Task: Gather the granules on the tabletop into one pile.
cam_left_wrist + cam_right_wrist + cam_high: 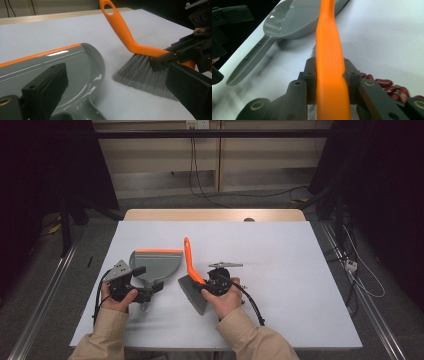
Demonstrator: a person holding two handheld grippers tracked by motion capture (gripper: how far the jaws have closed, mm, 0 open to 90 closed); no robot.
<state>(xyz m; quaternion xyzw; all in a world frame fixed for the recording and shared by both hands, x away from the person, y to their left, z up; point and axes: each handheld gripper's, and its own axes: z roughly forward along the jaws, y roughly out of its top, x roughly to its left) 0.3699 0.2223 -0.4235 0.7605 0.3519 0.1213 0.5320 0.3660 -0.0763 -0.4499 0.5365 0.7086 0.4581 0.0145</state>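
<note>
A grey dustpan (156, 261) with an orange front lip lies on the white table (285, 270), its handle (249, 65) pointing toward the person. My left gripper (150, 279) stands open, one jaw on each side of that handle, not closed on it; its jaws are wide apart in the left gripper view (115, 83). My right gripper (207, 282) is shut on the orange handle of a hand brush (189, 256), gripped just above the head (329, 72). The grey bristles (142, 75) rest on the table beside the dustpan. The right gripper (190, 52) is also in the left gripper view.
A small heap of red kidney beans (388, 86) lies on the table just right of the brush in the right gripper view. The table's right half and far side are bare white. Cables and metal rails run along the floor on both sides.
</note>
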